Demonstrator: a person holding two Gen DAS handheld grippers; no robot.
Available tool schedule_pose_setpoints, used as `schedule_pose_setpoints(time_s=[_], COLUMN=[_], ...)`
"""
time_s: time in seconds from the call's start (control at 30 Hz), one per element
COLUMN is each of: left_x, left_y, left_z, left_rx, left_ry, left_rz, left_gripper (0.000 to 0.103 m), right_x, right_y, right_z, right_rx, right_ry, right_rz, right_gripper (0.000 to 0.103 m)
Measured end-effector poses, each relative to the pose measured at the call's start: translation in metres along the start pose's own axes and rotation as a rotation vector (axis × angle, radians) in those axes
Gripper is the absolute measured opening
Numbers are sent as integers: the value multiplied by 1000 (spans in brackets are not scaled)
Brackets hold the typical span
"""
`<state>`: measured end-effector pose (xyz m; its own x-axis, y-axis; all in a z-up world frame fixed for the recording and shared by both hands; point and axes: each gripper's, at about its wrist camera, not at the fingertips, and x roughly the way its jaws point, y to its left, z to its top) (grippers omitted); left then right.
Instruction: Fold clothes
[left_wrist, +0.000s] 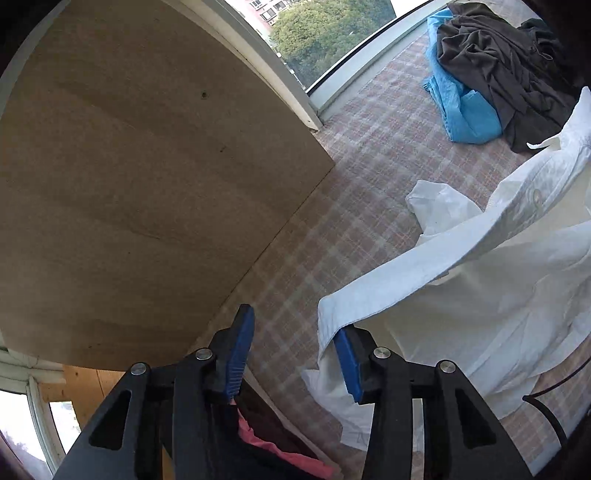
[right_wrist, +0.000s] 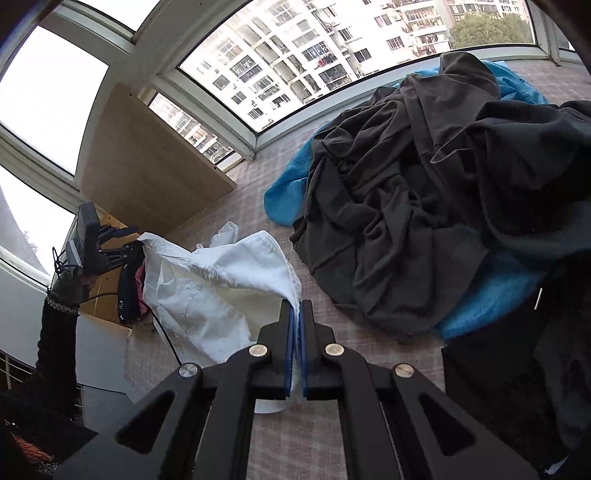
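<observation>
A white shirt (left_wrist: 480, 280) lies crumpled on a checked cover (left_wrist: 369, 147), partly lifted. In the left wrist view my left gripper (left_wrist: 293, 321) stands open. A cuff-like edge of the shirt drapes over the tip of its right finger (left_wrist: 349, 362), and nothing is pinched between the blue pads. In the right wrist view my right gripper (right_wrist: 297, 306) is shut on a gathered edge of the white shirt (right_wrist: 207, 288), with fabric running down between its pads. The left gripper (right_wrist: 137, 240) shows there at the shirt's far left corner, held by a hand in a dark sleeve.
A heap of dark garments (right_wrist: 406, 203) lies on a blue cloth (right_wrist: 284, 199) toward the windows. A wooden board (left_wrist: 147, 184) leans against the window frame at the left. A pink cloth (left_wrist: 280, 450) lies below the cover's edge.
</observation>
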<state>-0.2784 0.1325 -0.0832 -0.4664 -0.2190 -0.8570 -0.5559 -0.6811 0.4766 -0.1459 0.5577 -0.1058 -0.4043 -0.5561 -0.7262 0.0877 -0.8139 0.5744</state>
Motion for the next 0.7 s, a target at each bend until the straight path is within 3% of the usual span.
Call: schedule_pose_setpoints(time_s=[0.17, 0.23, 0.33, 0.43, 0.5, 0.63, 0.7], left_x=[-39, -53, -49, -35, -26, 4, 10], left_y=[-62, -87, -118, -136, -140, -146, -144], left_z=[-2, 5, 18, 36, 46, 60, 59], left_rx=[174, 254, 398, 491, 529, 590, 580], left_ry=[-135, -184, -213, -193, -174, -85, -48], left_rz=[-152, -235, -277, -292, -363, -425, -451], left_gripper=[42, 48, 49, 48, 49, 50, 44], right_x=[9, 12, 12, 10, 10, 13, 14], right_y=[-5, -3, 4, 10, 11, 13, 14], right_z=[9, 12, 14, 17, 20, 25, 26], right_rx=[7, 1, -17, -38, -45, -61, -67], right_ry=[17, 24, 33, 37, 39, 48, 52], right_rz=[-11, -10, -8, -16, -19, -30, -34], right_gripper=[3, 3, 3, 3, 3, 3, 3])
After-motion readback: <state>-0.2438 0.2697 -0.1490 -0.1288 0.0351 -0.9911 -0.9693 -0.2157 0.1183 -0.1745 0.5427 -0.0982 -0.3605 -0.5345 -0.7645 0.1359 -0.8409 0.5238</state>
